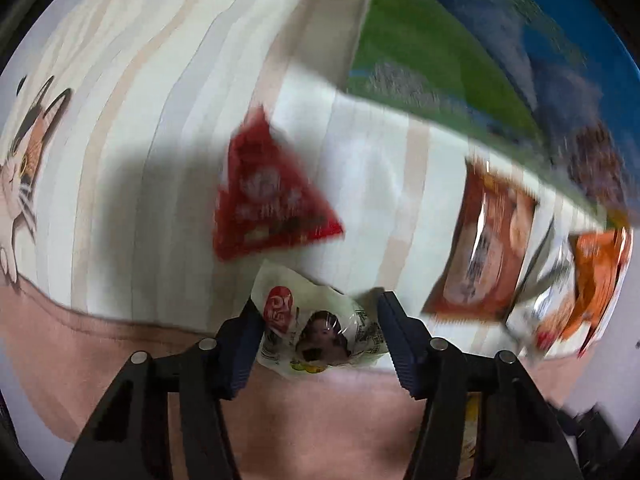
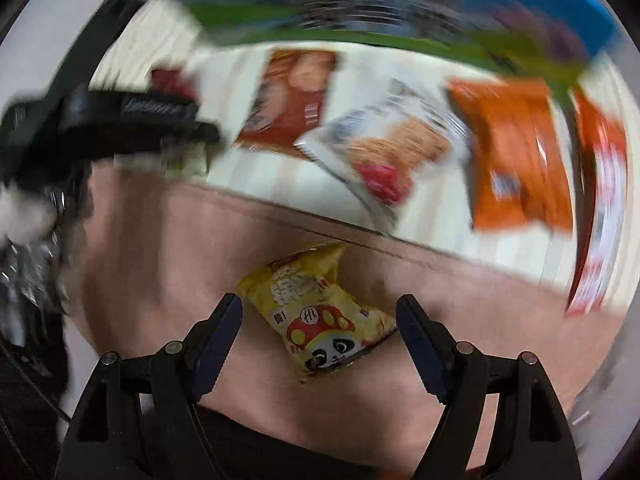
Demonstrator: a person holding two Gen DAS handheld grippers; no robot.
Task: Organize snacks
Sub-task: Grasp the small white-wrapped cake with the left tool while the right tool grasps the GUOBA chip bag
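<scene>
The left gripper (image 1: 316,334) points down over a striped cloth with a pink edge (image 1: 120,360) on the counter. A small white crinkly snack packet with a red round logo (image 1: 320,336) sits between its dark blue fingers (image 1: 240,344). One finger touches the packet's side, and the other looks very close to it. The picture does not show clearly whether the fingers squeeze it yet.

The right gripper (image 2: 320,340) also points down. Its fingers (image 2: 216,344) stand open on both sides of a yellow snack bag with a mushroom and a panda on it (image 2: 320,320). They do not seem to press it. The bag lies on the pink edge of the cloth.

More snacks lie on the stripes: a red triangle packet (image 1: 268,200), a brown shiny packet (image 1: 488,240), a white packet with a red spot (image 2: 384,148) and an orange packet (image 2: 516,160). A big box with green and blue sides (image 1: 440,64) waits behind them, likely the place to put snacks.

To do this step well, each hand should probably hold still first, since the pictures are blurry. The fingers should close gently on the middle of each bag, so nothing inside breaks. Then the bags can be lifted straight up, clear of the other snacks.
</scene>
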